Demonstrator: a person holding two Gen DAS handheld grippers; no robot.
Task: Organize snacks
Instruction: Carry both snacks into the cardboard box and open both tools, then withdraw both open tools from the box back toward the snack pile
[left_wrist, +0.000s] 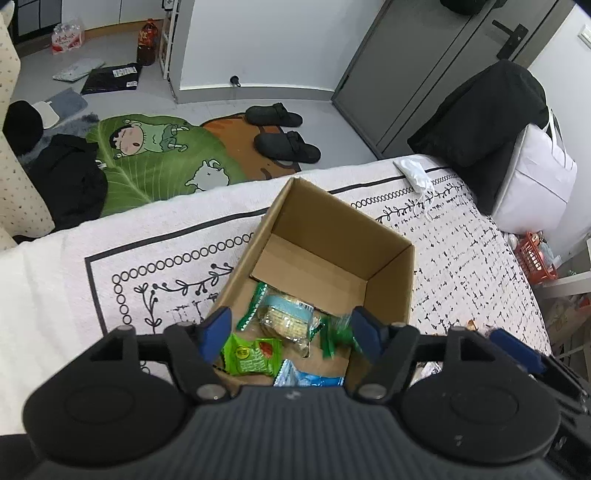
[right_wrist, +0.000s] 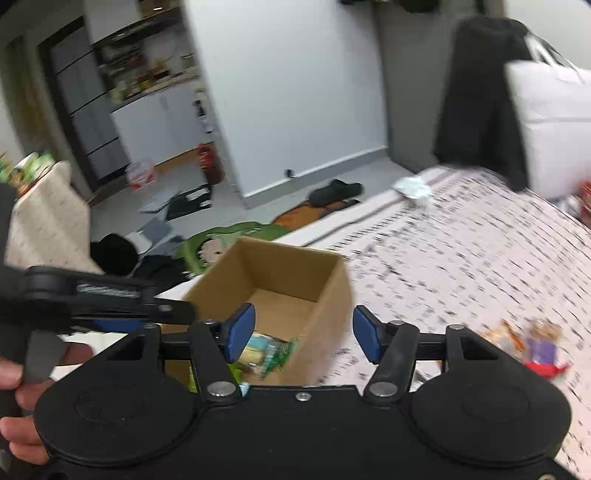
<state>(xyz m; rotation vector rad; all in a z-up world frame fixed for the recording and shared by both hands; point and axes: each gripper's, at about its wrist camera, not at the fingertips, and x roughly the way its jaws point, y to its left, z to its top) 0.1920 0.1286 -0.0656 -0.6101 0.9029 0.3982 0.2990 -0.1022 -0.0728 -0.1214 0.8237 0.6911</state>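
A: What's the cardboard box like?

B: Plain brown corrugated card, rectangular, open at the top, standing on a white bed cover printed with black rings and leafy sprigs. Inside lie crinkly plastic snack packets: a bright green packet, a clear-wrapped pale biscuit with a blue band, a blue packet at the near edge and a small green wrapper on the right.

A: And the left gripper?

B: Its blue-padded jaws are released, spread above the near end of the box, with the packets lying loose between and below them, none pinched.

A: The right gripper?

B: Jaws released too, nothing between them. The box sits just beyond and left of their gap, and the view is blurred. More snacks lie on the cover to the right, well apart from the box
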